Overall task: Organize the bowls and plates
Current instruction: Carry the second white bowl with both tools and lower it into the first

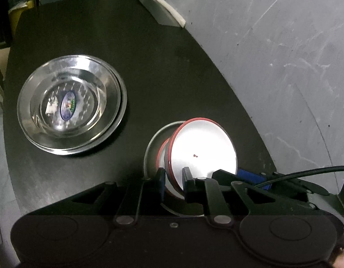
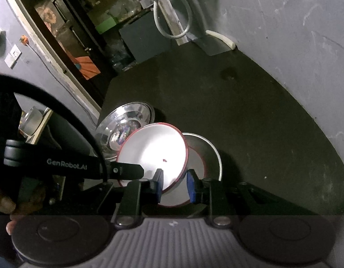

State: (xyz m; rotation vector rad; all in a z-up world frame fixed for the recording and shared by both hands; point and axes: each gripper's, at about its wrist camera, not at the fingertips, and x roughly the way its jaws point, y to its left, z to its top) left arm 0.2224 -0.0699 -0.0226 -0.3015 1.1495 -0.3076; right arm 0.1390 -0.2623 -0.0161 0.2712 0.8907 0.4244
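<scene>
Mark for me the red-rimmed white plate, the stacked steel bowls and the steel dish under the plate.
Red-rimmed white plate (image 1: 203,147): left wrist view, its white face.
Stacked shiny steel bowls (image 1: 71,105): left wrist view, inner floor of the top bowl.
Steel dish under the plate (image 2: 213,154): right wrist view, its exposed right rim.

"GenRobot.AI" in white on left tongs (image 2: 127,172) arm, sticker in steel bowl (image 1: 69,105) unreadable

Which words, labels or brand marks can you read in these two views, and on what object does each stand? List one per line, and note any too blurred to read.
"GenRobot.AI": white lettering on the black body of the left gripper, seen in the right wrist view.
Oval blue sticker in the steel bowl: printed, too blurred to read.
White plate: only a small red speck, no text.
</scene>
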